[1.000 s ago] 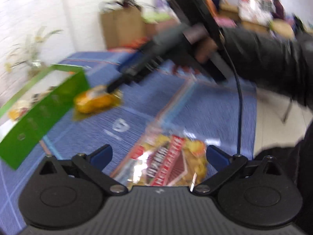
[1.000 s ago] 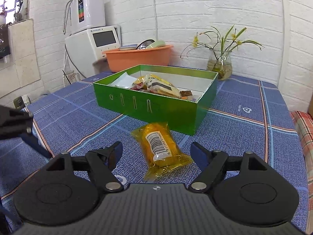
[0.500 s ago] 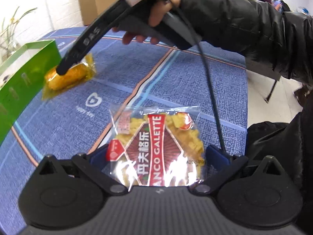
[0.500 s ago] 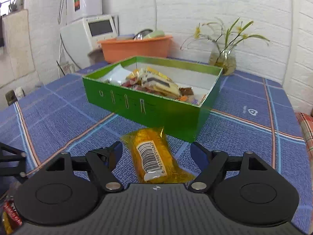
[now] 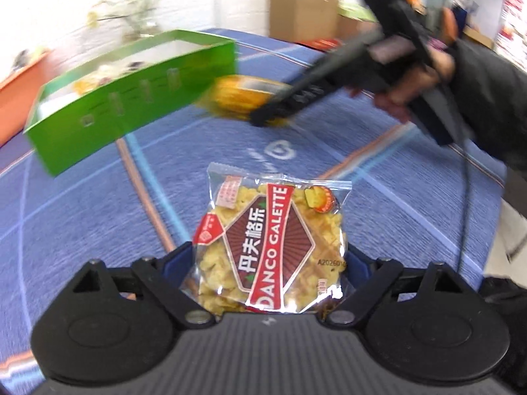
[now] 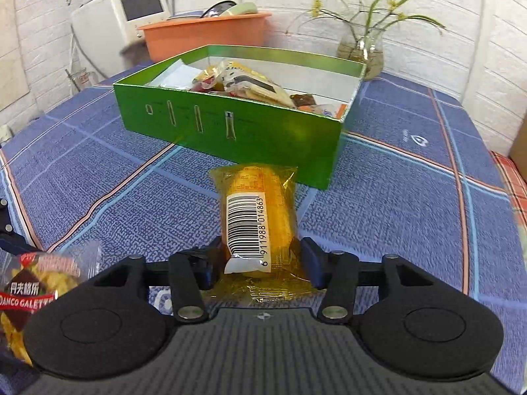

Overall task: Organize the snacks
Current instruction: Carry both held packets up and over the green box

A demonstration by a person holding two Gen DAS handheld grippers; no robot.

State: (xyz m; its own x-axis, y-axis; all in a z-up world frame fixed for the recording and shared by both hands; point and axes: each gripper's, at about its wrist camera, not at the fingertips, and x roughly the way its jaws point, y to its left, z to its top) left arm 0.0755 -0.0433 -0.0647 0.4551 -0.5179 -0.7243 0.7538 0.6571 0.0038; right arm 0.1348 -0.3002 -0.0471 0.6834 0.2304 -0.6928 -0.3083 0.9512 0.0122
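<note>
My left gripper (image 5: 268, 260) is shut on a clear Danco Galette cracker packet (image 5: 273, 243) and holds it above the blue tablecloth. The packet also shows in the right wrist view (image 6: 33, 283). My right gripper (image 6: 260, 256) is shut on a yellow snack packet with a barcode (image 6: 257, 217), just in front of the green box. In the left wrist view the yellow packet (image 5: 243, 95) sits beside the box corner. The open green box (image 6: 230, 125) holds several snack packets (image 6: 243, 82); it also shows in the left wrist view (image 5: 131, 98).
An orange basin (image 6: 204, 36) and a white appliance (image 6: 122, 19) stand behind the box. A glass vase with yellow flowers (image 6: 362, 49) stands at the back right by the brick wall. Cardboard boxes (image 5: 306, 6) are beyond the table.
Both grippers have closed on their packets: the left on the cracker packet, the right on the yellow packet. The left gripper has lifted and turned toward the green box.
</note>
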